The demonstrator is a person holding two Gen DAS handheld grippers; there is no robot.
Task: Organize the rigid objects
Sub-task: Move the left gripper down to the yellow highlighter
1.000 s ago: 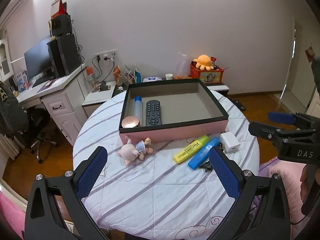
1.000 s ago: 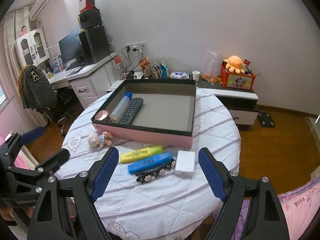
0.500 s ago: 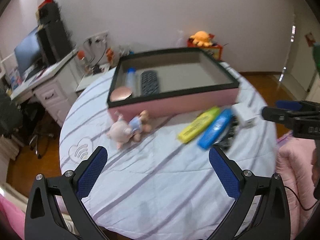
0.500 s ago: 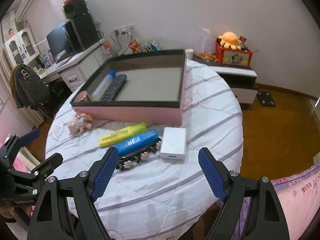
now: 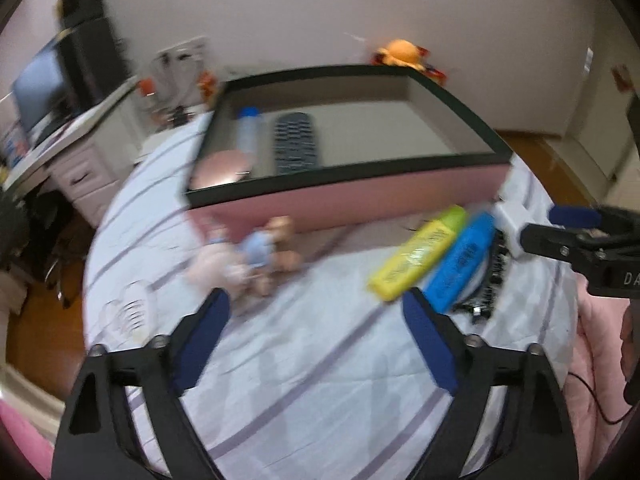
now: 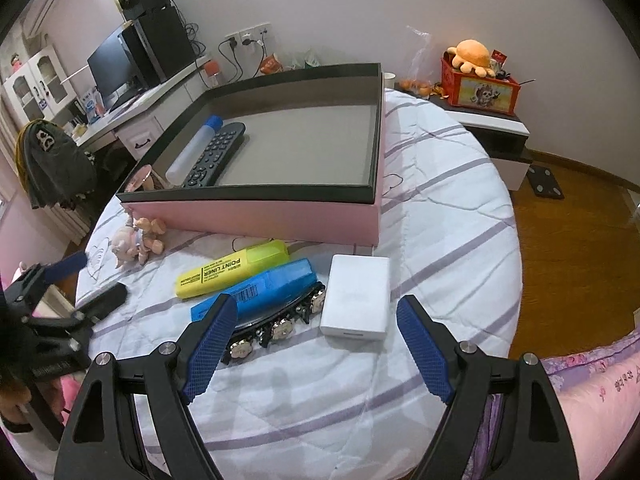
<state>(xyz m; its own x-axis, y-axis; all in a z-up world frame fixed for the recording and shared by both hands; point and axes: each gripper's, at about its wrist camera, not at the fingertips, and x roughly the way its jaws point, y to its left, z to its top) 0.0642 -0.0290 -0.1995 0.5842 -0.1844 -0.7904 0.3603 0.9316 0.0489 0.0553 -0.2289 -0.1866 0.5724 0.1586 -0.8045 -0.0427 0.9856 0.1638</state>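
The right gripper (image 6: 316, 344) hangs with jaws released, the white box (image 6: 357, 297) just ahead between them. The left gripper (image 5: 316, 336) is empty, jaws closing, doll (image 5: 248, 258) beyond; straddle each squarely before clamping.

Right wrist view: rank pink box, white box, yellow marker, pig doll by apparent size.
1. pink box
2. white box and yellow marker: look alike, not ranked; both sit nearer the camera than the pink box
3. pig doll

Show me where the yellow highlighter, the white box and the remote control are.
yellow highlighter (image 6: 232, 268), right wrist view, on its printed label.
white box (image 6: 357, 297), right wrist view, middle of its top face.
remote control (image 6: 216, 153), right wrist view, on its keypad, inside the pink tray.
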